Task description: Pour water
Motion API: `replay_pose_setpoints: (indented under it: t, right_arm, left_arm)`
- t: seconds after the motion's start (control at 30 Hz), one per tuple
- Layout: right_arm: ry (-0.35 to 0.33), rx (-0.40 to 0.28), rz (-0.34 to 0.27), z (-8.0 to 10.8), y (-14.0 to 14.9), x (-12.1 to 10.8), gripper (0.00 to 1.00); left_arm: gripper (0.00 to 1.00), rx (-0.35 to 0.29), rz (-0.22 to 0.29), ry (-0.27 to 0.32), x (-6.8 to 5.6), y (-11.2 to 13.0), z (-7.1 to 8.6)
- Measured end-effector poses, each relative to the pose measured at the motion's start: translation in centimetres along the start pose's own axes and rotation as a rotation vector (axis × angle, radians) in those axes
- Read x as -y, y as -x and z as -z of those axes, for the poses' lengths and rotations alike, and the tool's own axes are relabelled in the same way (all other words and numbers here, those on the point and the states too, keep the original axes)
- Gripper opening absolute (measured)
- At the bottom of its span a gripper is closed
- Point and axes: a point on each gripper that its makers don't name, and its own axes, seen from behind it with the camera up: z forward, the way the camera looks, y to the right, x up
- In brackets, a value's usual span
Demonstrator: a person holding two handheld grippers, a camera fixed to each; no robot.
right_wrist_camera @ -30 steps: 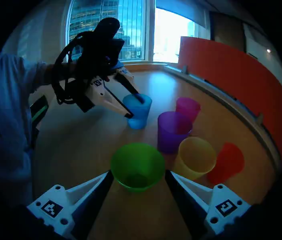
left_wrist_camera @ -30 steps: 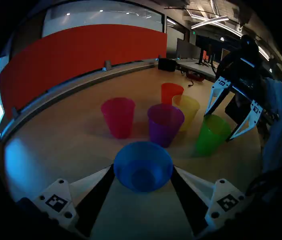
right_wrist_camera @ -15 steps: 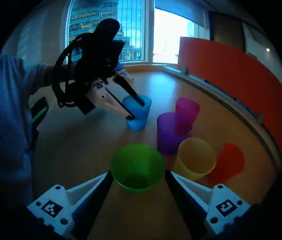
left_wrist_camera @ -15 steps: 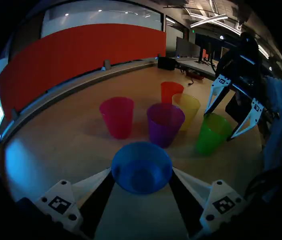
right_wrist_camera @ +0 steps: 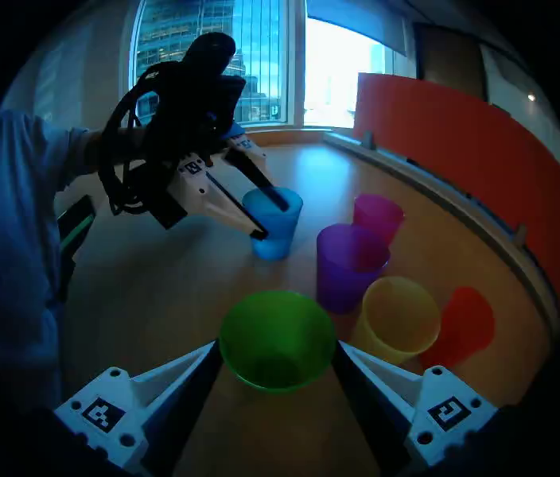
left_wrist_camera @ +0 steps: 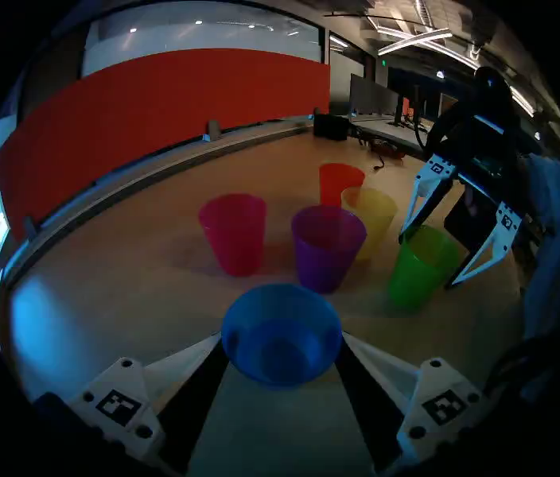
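Our left gripper (left_wrist_camera: 280, 342) is closed onto the blue cup (left_wrist_camera: 281, 330), one finger pressed on each side of its wall, nearest us on the wooden table (left_wrist_camera: 121, 278). Our right gripper (right_wrist_camera: 277, 347) clasps the green cup (right_wrist_camera: 277, 338) likewise, just beside the purple cup (right_wrist_camera: 350, 262) and yellow cup (right_wrist_camera: 399, 314). We judge squeezing the main risk. These look like thin, smooth, translucent plastic tumblers, round and tapering to the base, so they could flex or slip. A wide tilt could topple the crowded neighbours. How much water either holds, we cannot tell.
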Motion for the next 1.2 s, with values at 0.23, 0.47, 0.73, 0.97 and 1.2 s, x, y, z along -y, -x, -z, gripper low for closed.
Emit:
replay_pose_setpoints:
  t: [0.23, 0.47, 0.73, 0.97, 1.2]
  right_arm:
    - [0.002, -0.016, -0.007, -0.3, -0.2, 0.3, 0.91]
    - [0.016, -0.048, -0.019, 0.5, -1.1, 0.2, 0.91]
    - [0.039, -0.107, -0.035, 2.3, -3.6, -0.2, 0.91]
    - [0.069, -0.163, -0.026, 4.2, -6.4, -1.1, 0.91]
    - [0.098, -0.231, -0.025, 6.1, -9.5, -2.3, 0.91]
  left_arm:
    - [0.87, -0.009, -0.002, 0.0, -0.3, -0.4, 0.4]
    - [0.87, -0.037, 0.002, -0.007, -0.5, -1.5, 1.3]
    - [0.87, -0.097, 0.002, -0.032, -0.5, -3.8, 3.2]
    - [0.86, -0.161, -0.002, -0.059, -0.3, -6.4, 5.0]
    - [0.87, -0.229, 0.0, -0.065, -0.4, -9.3, 7.0]
